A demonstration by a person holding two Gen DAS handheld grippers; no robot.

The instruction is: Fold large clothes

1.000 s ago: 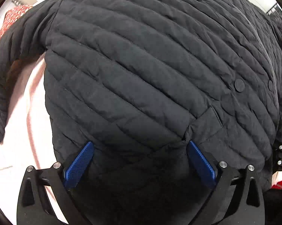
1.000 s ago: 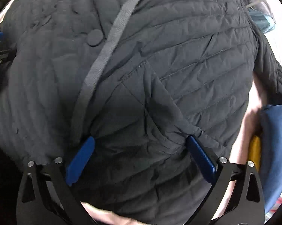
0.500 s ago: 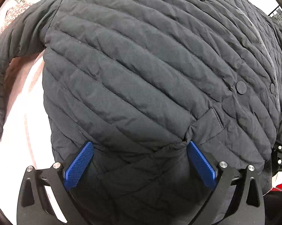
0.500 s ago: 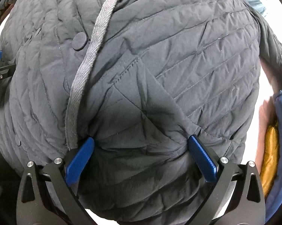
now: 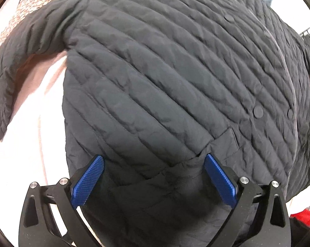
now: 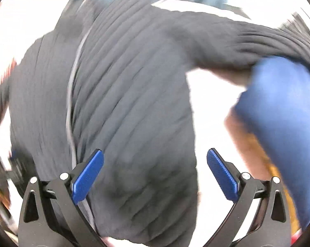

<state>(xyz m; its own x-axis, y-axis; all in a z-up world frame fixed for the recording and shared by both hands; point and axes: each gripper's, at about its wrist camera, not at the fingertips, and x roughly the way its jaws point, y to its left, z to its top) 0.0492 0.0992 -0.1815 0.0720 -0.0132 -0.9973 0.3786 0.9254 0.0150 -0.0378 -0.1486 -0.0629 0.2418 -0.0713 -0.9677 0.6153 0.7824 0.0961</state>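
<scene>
A black quilted jacket (image 5: 165, 78) lies front up on a white table, with snap buttons and a grey placket strip. Its left sleeve (image 5: 16, 68) hangs out to the left. My left gripper (image 5: 152, 173) is open, its blue pads (image 5: 87, 181) straddling the jacket's lower left hem near a pocket flap. In the blurred right wrist view the jacket (image 6: 130, 94) fills the left and middle, its other sleeve (image 6: 247, 43) stretching right. My right gripper (image 6: 155, 173) is open above the jacket's lower right hem edge, holding nothing.
A blue garment (image 6: 282, 111) with something orange-yellow (image 6: 262, 156) under it lies right of the jacket. A red patterned cloth (image 5: 8, 26) lies at the far left, a red item (image 5: 303, 218) at the lower right. White tabletop (image 5: 21, 160) shows left of the jacket.
Both grippers have pulled back from the jacket, so more of it shows. The right gripper has swung fast to the right, its view now blurred, with the hem edge between its pads.
</scene>
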